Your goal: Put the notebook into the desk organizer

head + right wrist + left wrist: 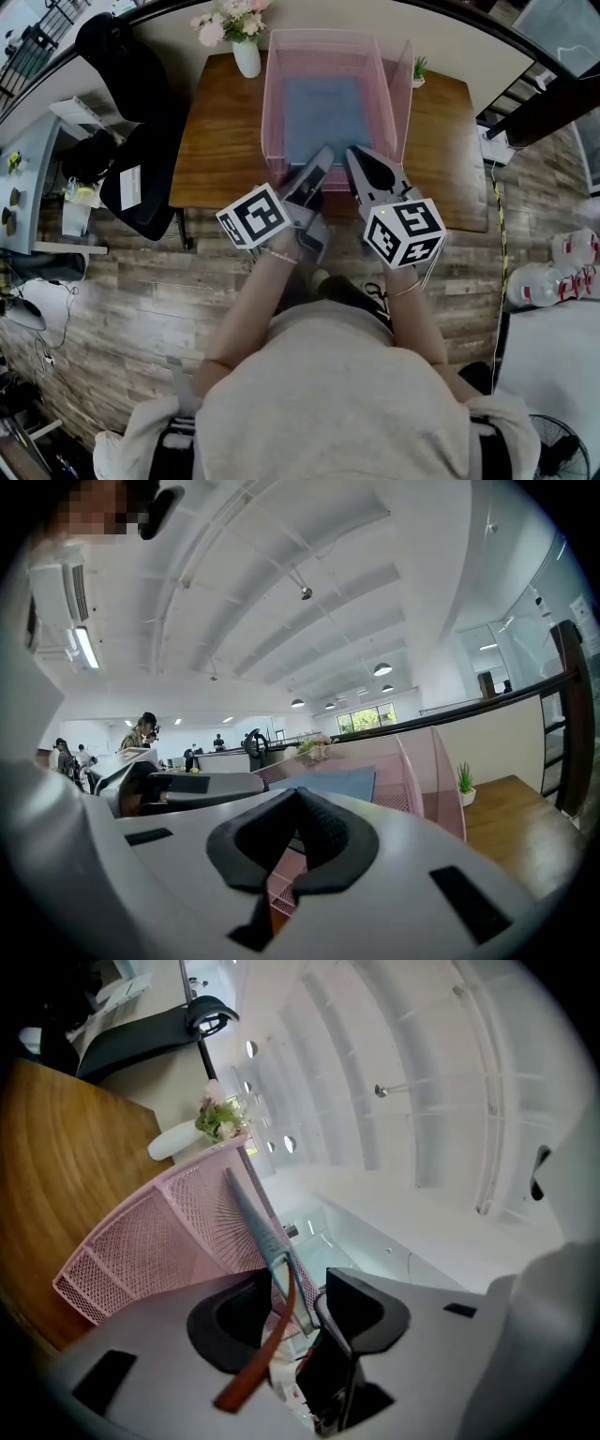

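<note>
A blue notebook (328, 112) lies inside the pink mesh desk organizer (272, 94) on the wooden table (216, 141). My left gripper (319, 164) is at the organizer's front rim. In the left gripper view the notebook's thin edge (253, 1213) and its brown strap (267, 1354) run between the jaws of the left gripper (298, 1288), with gaps on both sides, so the pads do not press on it. My right gripper (354, 159) hovers beside it at the same rim. The jaws of the right gripper (295, 799) meet at the tips with nothing in them, and the notebook (323, 782) lies beyond.
A white vase of flowers (246, 42) stands at the table's back left, next to the organizer. A small potted plant (418, 70) sits at the back right. A black chair (141, 169) stands left of the table. Water bottles (562, 272) lie on the floor at right.
</note>
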